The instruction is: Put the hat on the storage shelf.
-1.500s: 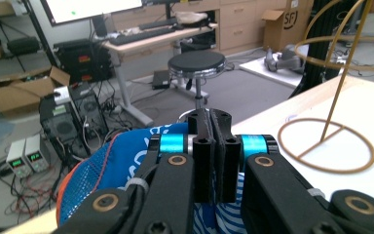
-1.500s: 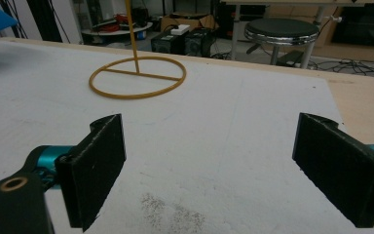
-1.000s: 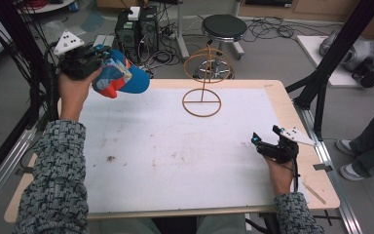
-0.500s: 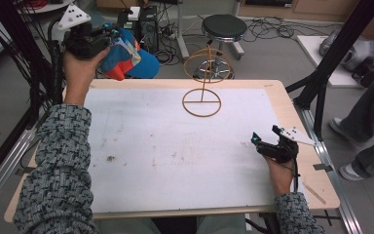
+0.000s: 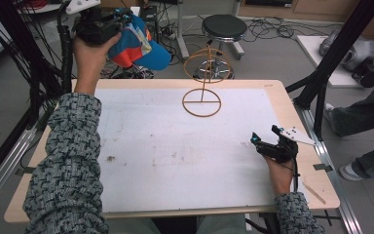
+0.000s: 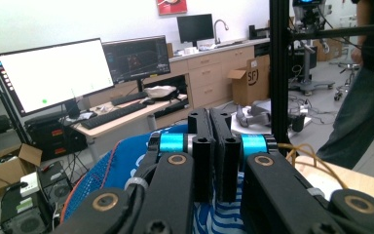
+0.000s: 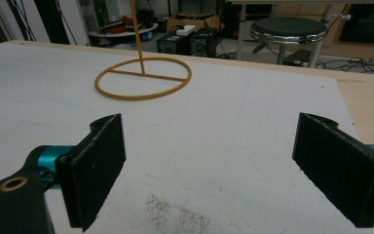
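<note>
The table (image 5: 141,146), covered by a white sheet, takes up most of the high view. Beyond its far edge stands a round black stool (image 5: 223,26) on the floor amid cables, and a person's leg (image 5: 360,114) shows at the right. A yellow wire stand (image 5: 202,101) rests on the far middle of the table, its ring base flat and an upper hoop raised on a thin post; in the right gripper view the base lies well ahead of the jaws with bare sheet between. The blue and orange cap (image 5: 139,43) is held high beyond the far left corner, off the table and left of the stand. The left gripper (image 5: 111,24) is clamped on what seems to be the cap's edge, jaws pressed together. The right gripper (image 5: 265,142) rests near the right edge, jaws spread wide with nothing between them.
</note>
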The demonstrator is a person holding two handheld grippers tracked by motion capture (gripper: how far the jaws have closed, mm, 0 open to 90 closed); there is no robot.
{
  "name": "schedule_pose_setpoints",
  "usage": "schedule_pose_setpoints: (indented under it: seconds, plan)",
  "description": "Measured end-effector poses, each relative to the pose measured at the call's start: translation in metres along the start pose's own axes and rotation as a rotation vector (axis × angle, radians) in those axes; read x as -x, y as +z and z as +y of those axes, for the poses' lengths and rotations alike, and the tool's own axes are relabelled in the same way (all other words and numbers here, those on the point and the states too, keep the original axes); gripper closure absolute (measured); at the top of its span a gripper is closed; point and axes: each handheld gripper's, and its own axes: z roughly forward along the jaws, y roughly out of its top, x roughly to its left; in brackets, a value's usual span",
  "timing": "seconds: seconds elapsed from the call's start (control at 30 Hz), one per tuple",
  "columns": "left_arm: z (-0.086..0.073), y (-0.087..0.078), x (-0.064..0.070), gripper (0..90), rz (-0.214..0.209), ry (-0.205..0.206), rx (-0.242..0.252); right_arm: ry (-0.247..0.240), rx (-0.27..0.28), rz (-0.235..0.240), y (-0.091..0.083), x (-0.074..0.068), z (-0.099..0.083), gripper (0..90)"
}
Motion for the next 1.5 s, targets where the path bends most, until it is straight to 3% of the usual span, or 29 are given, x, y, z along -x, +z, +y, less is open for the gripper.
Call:
schedule_pose_setpoints:
  seconds: [0.37,0.6,0.73,1.0,1.13,1.37,1.43,1.5]
  plan:
    - [0.019,0.024,0.01,87.8,-0.037,0.002,0.021,0.001,0.004,0.004,0.001,0.0,0.0,11.4]
    - [0.026,0.046,0.02,87.9,-0.076,-0.046,0.056,0.003,0.004,0.007,0.001,0.0,0.0,11.4]
    - [0.027,0.056,0.025,87.9,-0.092,-0.053,0.06,0.004,0.003,0.009,0.001,0.0,0.0,11.4]
    - [0.034,0.076,0.038,87.9,-0.121,-0.042,0.062,0.003,0.005,0.009,0.001,0.0,0.0,11.4]
    - [0.034,0.083,0.045,87.9,-0.136,-0.055,0.077,0.001,0.002,0.012,0.001,0.001,0.0,11.4]
    - [0.029,0.096,0.051,87.9,-0.154,-0.051,0.061,0.002,0.001,0.013,0.001,0.001,0.0,11.4]
    - [0.028,0.099,0.052,87.9,-0.154,-0.033,0.049,0.005,0.0,0.016,0.001,0.0,0.0,11.4]
    - [0.027,0.101,0.054,87.8,-0.153,-0.047,0.054,0.003,0.0,0.015,0.001,0.001,0.0,11.4]
